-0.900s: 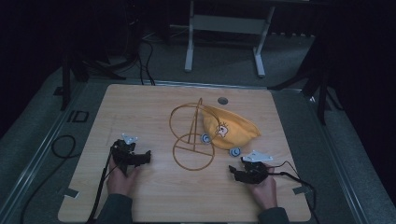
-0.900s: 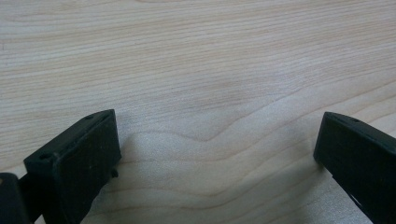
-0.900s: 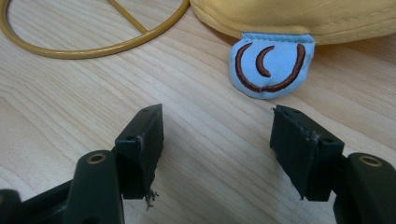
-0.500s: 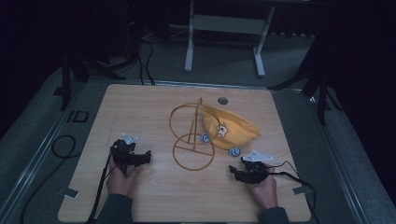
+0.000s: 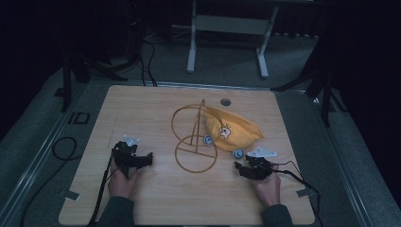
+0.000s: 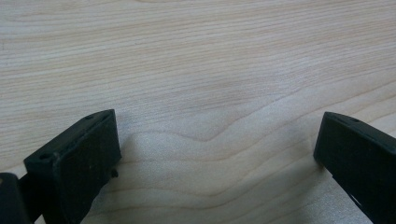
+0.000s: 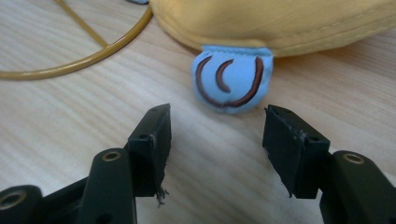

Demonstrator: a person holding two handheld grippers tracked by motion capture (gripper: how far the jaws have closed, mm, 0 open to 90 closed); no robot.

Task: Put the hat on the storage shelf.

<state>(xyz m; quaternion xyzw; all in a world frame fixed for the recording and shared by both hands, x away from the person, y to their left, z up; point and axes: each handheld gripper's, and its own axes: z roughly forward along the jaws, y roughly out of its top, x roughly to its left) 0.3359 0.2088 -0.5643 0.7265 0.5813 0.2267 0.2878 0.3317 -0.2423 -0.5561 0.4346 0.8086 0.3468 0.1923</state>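
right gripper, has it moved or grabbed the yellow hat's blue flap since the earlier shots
No visible change. The right gripper sits open just short of the blue flap, nothing between its jaws. The left gripper, yellow hat and wire stand lie as before.

Legible marking: "ID" in black on the grey surround (image 5: pixel 78 117) at the left of the frame, beside the worktop (image 5: pixel 142 109). No other readable text, brand or number.
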